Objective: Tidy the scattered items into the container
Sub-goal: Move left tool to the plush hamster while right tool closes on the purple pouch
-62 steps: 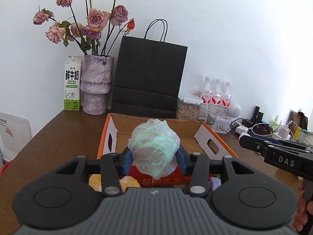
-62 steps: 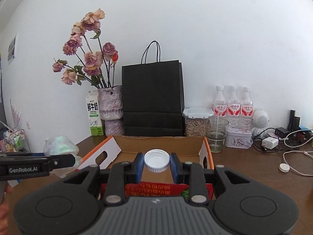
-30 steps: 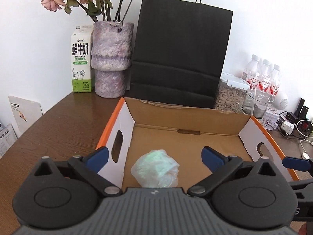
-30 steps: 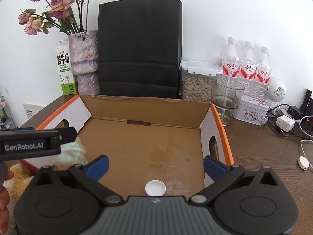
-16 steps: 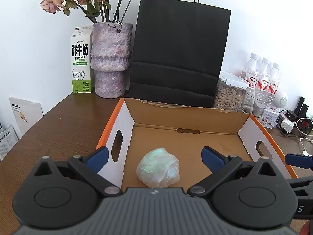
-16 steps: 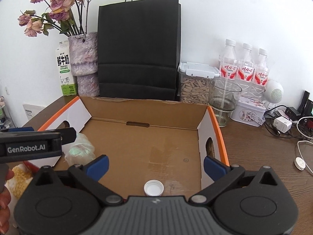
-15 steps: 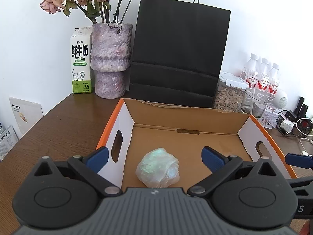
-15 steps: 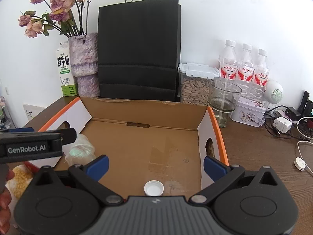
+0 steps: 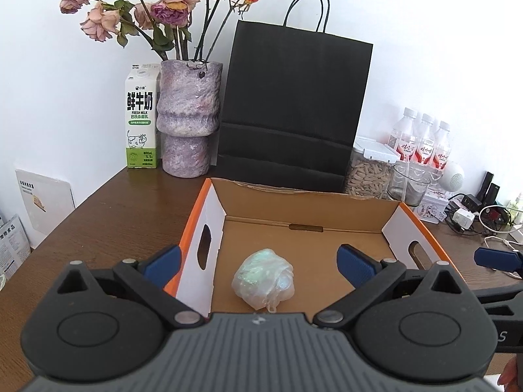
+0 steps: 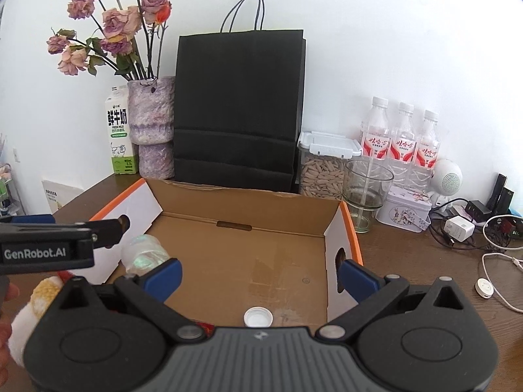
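Brown wooden table (image 9: 108, 215) carries everything. Directly on it: cardboard box (image 9: 304, 196) at centre; behind it milk carton (image 9: 141, 121), purple vase (image 9: 189, 121), black paper bag (image 9: 294, 104), seed jar (image 10: 327, 168), empty glass (image 10: 367, 192), three water bottles (image 10: 403, 140), tin (image 10: 405, 210). Far right: white charger (image 10: 459, 228), cables (image 10: 500, 268).

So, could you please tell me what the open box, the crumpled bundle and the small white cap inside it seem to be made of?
The box looks like corrugated cardboard: matte brown inside, torn rim, white panels with orange edges. The crumpled bundle seems to be thin plastic film, translucent and wrinkled with a greenish iridescent sheen. The white cap is probably moulded plastic, smooth and slightly glossy, though too small to be sure.
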Action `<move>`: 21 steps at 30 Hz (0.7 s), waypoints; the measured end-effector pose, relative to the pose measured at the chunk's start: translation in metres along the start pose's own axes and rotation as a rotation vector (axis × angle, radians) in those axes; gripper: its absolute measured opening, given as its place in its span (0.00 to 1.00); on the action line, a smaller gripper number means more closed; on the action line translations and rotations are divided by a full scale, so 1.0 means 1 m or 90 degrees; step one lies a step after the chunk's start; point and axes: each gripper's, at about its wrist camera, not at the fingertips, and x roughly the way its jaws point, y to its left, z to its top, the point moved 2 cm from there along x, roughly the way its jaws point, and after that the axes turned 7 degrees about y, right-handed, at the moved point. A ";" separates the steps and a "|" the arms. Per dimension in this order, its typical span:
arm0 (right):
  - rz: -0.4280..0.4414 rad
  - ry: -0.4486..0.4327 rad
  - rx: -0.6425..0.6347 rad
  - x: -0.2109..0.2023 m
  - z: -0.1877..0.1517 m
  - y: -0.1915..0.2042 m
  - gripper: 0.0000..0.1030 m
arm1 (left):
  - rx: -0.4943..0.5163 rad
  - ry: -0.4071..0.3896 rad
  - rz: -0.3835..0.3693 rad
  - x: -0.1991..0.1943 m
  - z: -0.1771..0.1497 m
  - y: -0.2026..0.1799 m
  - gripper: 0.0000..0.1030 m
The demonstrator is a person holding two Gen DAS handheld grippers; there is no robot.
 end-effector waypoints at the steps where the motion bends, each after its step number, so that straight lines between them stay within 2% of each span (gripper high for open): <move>1: -0.004 -0.003 -0.006 -0.004 -0.002 0.001 1.00 | -0.001 -0.002 0.000 -0.004 -0.002 0.002 1.00; 11: -0.005 -0.019 -0.014 -0.052 -0.041 0.000 1.00 | 0.010 -0.008 0.031 -0.046 -0.026 0.035 1.00; 21: 0.022 0.040 0.005 -0.063 -0.102 0.002 1.00 | 0.029 0.037 0.039 -0.061 -0.070 0.073 1.00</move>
